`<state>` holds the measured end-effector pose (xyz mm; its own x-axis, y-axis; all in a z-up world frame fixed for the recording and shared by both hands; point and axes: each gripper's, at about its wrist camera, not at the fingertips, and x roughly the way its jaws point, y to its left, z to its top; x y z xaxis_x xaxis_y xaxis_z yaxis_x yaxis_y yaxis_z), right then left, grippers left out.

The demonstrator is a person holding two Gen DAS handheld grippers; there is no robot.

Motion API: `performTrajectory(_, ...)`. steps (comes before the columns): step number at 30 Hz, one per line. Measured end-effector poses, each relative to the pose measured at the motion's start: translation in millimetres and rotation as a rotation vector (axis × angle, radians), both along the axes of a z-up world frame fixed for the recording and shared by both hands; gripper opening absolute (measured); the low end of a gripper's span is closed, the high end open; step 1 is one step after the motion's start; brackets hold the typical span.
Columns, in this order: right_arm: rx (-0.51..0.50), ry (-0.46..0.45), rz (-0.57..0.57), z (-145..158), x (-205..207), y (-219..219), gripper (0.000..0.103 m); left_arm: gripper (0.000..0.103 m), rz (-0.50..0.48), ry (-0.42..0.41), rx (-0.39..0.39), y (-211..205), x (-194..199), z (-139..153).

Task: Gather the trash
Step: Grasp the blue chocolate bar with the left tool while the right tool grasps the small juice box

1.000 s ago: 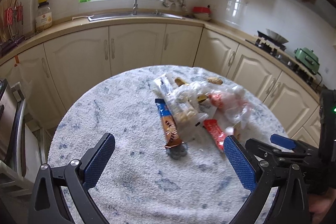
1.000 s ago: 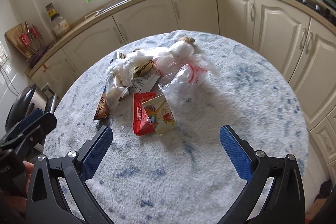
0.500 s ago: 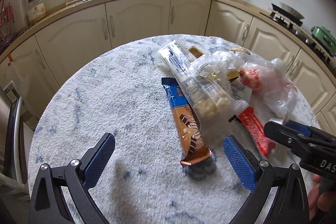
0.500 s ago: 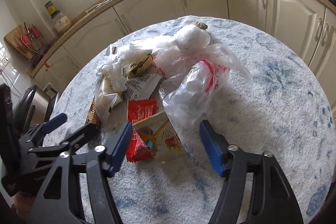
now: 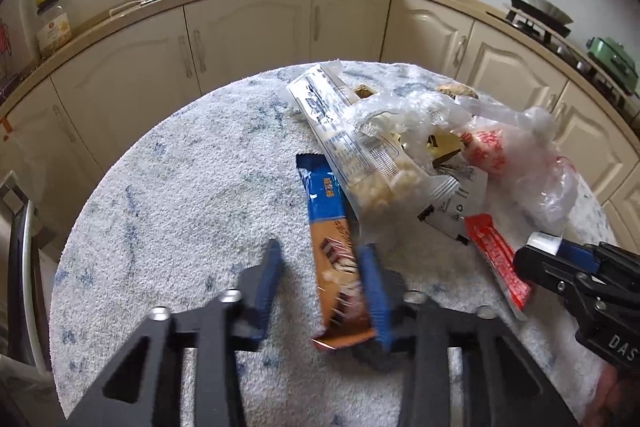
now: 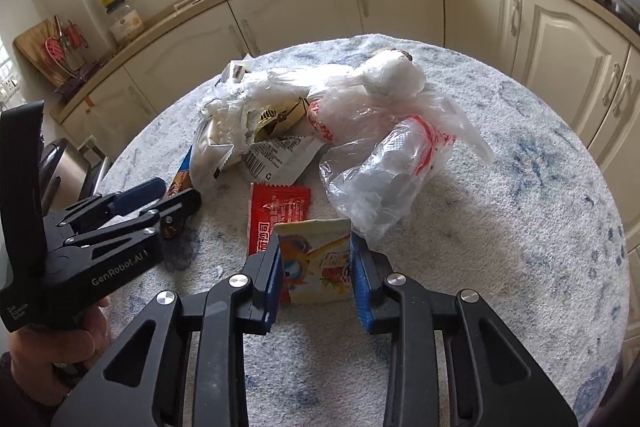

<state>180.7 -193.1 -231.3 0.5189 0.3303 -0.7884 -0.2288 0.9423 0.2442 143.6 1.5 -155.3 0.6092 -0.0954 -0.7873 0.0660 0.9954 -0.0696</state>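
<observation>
Blurring left tongs (image 5: 322, 283), wrapper (image 5: 338, 259) half-hidden

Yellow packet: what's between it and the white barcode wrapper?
The red sachet, flat on the cloth, its near end under the yellow packet, the white barcode wrapper just beyond. Right wrist view.

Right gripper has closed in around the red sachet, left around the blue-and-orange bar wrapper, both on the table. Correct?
Not quite. The right gripper has been closing on the yellow cartoon-print packet; the red sachet lies partly under that packet, beyond the fingers, as the right wrist view shows. The left gripper has been closing around the blue-and-orange bar wrapper on the table.
</observation>
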Motion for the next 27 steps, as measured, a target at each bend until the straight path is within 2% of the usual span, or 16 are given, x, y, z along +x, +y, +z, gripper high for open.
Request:
performTrajectory(2,0.004,-0.001,0.000,1,-3,-1,0.030,0.015,-0.005,0.007,-0.030,5,0,-2)
performTrajectory(10,0.017,-0.002,-0.013,4,-20,-9,0.030,0.015,0.000,0.009,-0.060,10,-11,-10)
performTrajectory(17,0.025,-0.001,-0.027,6,-35,-22,0.030,0.015,-0.045,0.017,-0.051,-14,-13,-14)
performTrajectory(20,0.019,0.005,-0.034,4,-38,-25,0.030,0.019,-0.051,0.003,0.000,-28,-12,-15)
performTrajectory(21,0.017,0.008,-0.035,3,-39,-26,0.030,0.024,-0.053,-0.001,0.005,-31,-9,-17)
performTrajectory(23,0.013,0.010,-0.036,1,-40,-26,0.030,0.027,-0.053,-0.008,0.009,-36,-1,-19)
performTrajectory(25,0.018,0.012,-0.036,0,-41,-27,0.030,0.026,-0.051,-0.012,0.003,-40,10,-22)
performTrajectory(26,0.022,0.009,-0.036,2,-43,-27,0.030,0.023,-0.050,-0.009,-0.007,-35,11,-24)
performTrajectory(27,0.025,0.004,-0.035,4,-44,-28,0.030,0.015,-0.049,-0.001,-0.027,-34,15,-24)
